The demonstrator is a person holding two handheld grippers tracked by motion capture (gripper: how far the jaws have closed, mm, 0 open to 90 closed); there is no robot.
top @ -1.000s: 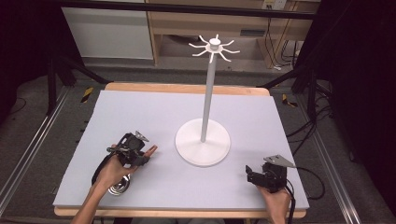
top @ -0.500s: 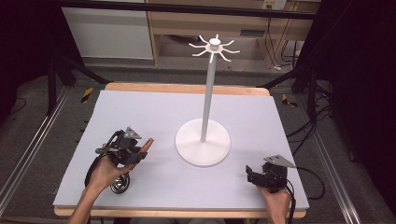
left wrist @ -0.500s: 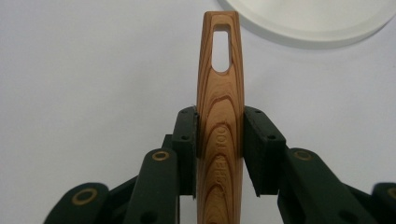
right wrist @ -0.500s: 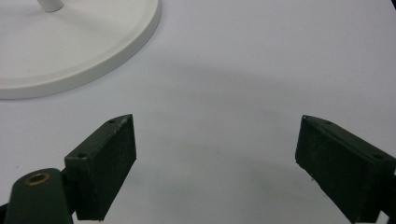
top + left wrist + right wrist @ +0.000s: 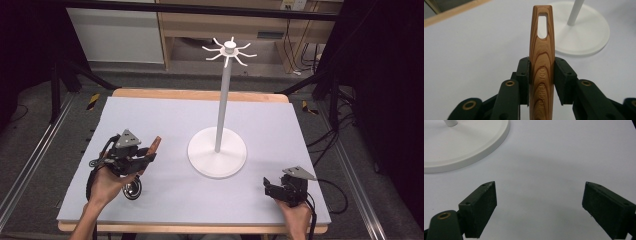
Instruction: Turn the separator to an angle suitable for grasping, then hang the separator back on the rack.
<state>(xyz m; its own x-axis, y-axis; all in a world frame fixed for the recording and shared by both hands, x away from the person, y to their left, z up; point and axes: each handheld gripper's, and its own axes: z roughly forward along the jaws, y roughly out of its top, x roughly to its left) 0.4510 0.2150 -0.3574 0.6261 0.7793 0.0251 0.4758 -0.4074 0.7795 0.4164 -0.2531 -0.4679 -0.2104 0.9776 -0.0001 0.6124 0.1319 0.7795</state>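
Note:
A kitchen tool with a wooden handle point(image 5: 541, 50) and a shiny round metal head point(image 5: 133, 190) is held at the left of the grey mat. My left gripper point(image 5: 541, 72) is shut on the handle's middle. The slotted end of the handle point(image 5: 155, 143) sticks out past the jaws toward the white stand. In the high view the left gripper point(image 5: 145, 156) sits left of the stand's base point(image 5: 217, 158). My right gripper point(image 5: 270, 187) rests near the front right of the mat. Its jaws stand wide apart and hold nothing point(image 5: 539, 205).
The white stand has a round base point(image 5: 461, 145), a tall pole point(image 5: 223, 100) and a ring of hooks point(image 5: 229, 50) at the top. The base point(image 5: 586, 37) lies just beyond the handle's tip. The grey mat point(image 5: 280, 125) covers a wooden table; cables trail at both sides.
My left gripper has drifted a little left and back, and the handle's free end has risen. The right gripper has stayed where it was.

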